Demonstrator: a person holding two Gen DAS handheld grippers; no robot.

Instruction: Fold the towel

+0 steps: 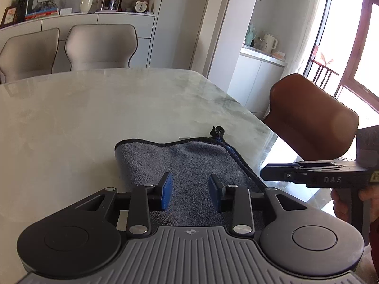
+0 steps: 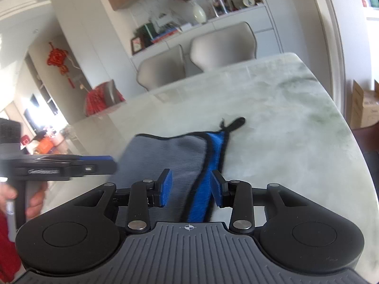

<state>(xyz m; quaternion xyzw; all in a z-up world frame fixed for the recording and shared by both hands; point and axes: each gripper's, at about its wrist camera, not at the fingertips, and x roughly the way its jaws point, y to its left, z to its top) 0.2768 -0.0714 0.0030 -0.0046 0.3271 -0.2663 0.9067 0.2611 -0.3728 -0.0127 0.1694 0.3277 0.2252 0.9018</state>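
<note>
A grey towel (image 1: pixel 189 163) with black trim and a blue underside lies folded on the marble table (image 1: pixel 94 118), near its right edge. It has a black hang loop at its far corner. My left gripper (image 1: pixel 190 193) is open, just above the towel's near part. In the right wrist view the towel (image 2: pixel 165 156) shows a blue strip (image 2: pixel 208 177) along its right side. My right gripper (image 2: pixel 190 191) is open, with the blue strip between its fingers. Each gripper shows from the side in the other's view, the right one (image 1: pixel 265 171) and the left one (image 2: pixel 113 163).
A brown chair (image 1: pixel 312 113) stands at the table's right edge. Two beige chairs (image 1: pixel 99 47) stand at the far side, before a sideboard with a vase (image 1: pixel 86 0). The table's far half (image 2: pixel 284 108) is bare marble.
</note>
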